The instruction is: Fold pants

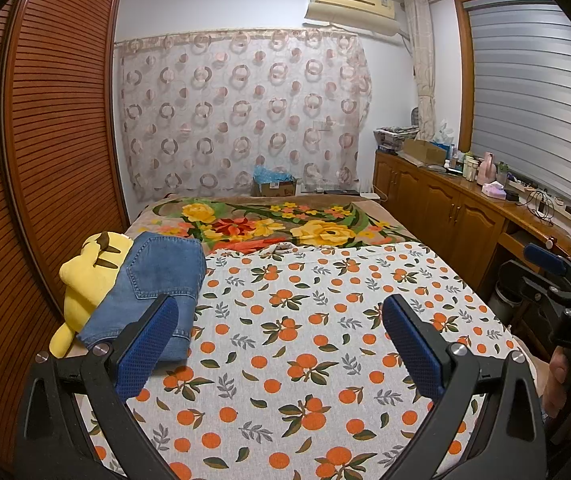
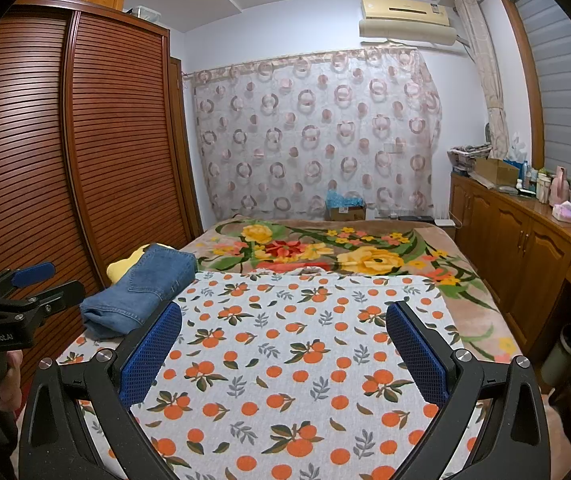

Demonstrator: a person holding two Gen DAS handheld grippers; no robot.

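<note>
The left tongs [image 1: 279,344] hang spread wide over the orange-print cloth [image 1: 305,344] on the bed [image 1: 389,222], pinching nothing. The right tongs [image 2: 283,350] are spread just as wide over the same cloth [image 2: 285,360], also holding nothing.

The pants [image 1: 151,292], blue denim, lie folded in a compact stack at the cloth's left edge, at about 10 o'clock from the left tongs; the left blue pad [image 1: 147,348] overlaps their near edge in that view, though whether it touches them cannot be told. In the right view the pants [image 2: 141,290] sit at 10 o'clock, beyond the left pad. A back pocket faces up.

A yellow plush [image 1: 85,280] lies just beside the pants on their left, partly under them, next to the wardrobe [image 1: 45,140].

A floral blanket [image 1: 269,224] covers the bed at 12 o'clock, past the cloth. A cabinet [image 1: 437,208] runs along the right, at 2 o'clock. Each view catches the other tongs at its edge: the right ones [image 1: 553,276] at 3 o'clock, the left ones [image 2: 37,284] at 9 o'clock.
</note>
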